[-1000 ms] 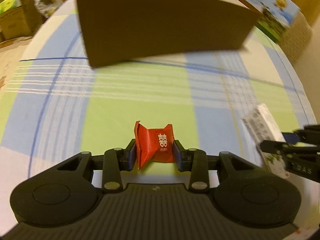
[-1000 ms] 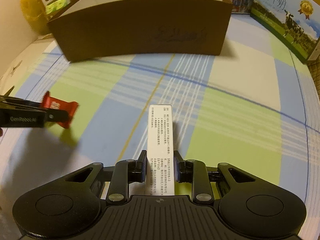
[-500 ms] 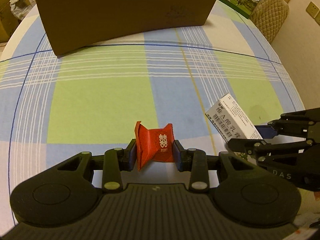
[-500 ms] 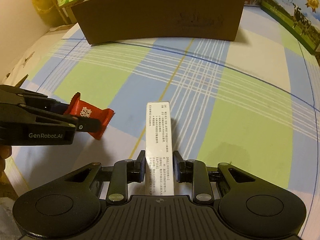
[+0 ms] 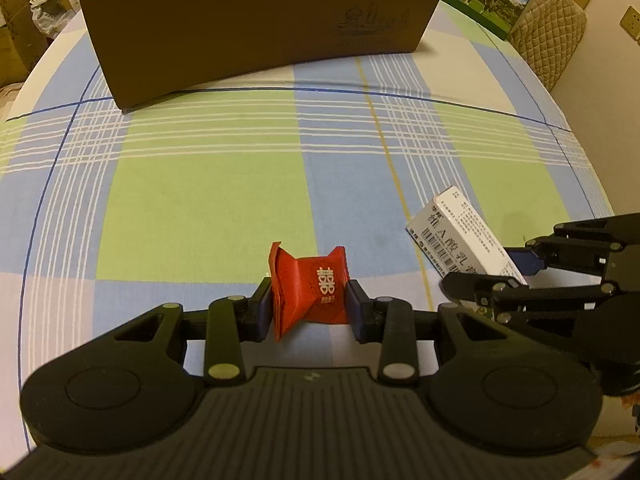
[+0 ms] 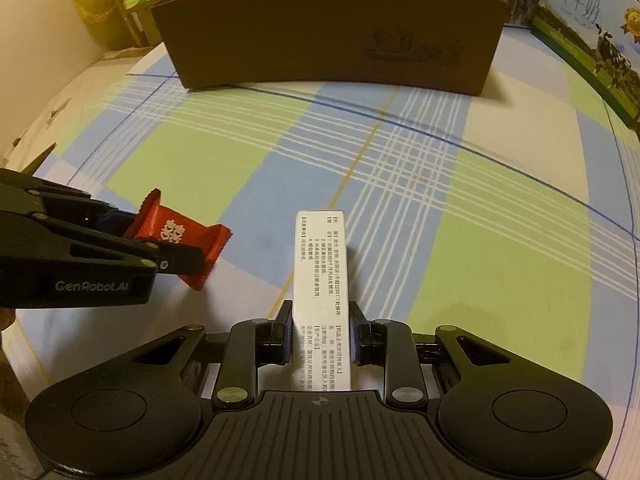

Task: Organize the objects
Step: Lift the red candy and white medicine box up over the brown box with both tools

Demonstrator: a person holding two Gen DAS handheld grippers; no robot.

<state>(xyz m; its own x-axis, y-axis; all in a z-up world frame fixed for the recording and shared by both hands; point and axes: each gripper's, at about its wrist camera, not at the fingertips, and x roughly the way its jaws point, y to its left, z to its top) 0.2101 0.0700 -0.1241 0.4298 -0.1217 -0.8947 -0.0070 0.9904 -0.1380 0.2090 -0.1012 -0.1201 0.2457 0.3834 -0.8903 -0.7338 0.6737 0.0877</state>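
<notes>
Now, two grips at once over the checked tablecloth [image 5: 208, 208]. Left gripper [image 5: 311, 298] clamped on a red candy packet [image 5: 308, 288], both pads pressed against its sides, white double-happiness mark facing the camera, crimped ends flaring out past the jaws. Packet lifted clear of the cloth, seen from the right wrist view as a red wrapper [image 6: 180, 236] sticking out beyond the black fingers at the left edge, a shadow under it on the fabric.

Right gripper [image 6: 320, 324] closed tight on a long white carton [image 6: 322, 280], narrow sides pinched between the blue pads, printed face up, far end pointing forward toward the back of the table. Same carton [image 5: 460, 240] visible from the left wrist view, slanting up and left out of the other tool's jaws, barcode and black lettering on show, near the candy but not touching it.

Further back, standing on the cloth, a big brown cardboard box [image 5: 256, 28], open at the top, faint logo printed on its near wall. Well apart from both held items, a wide stretch of green and blue plaid between. Inside of the box not readable from either view.

Off to the back right, a milk carton case [image 6: 592, 36] with cows and a green field on it, close beside the box. Quilted beige chair back [image 5: 548, 28] at the table's far right edge.
</notes>
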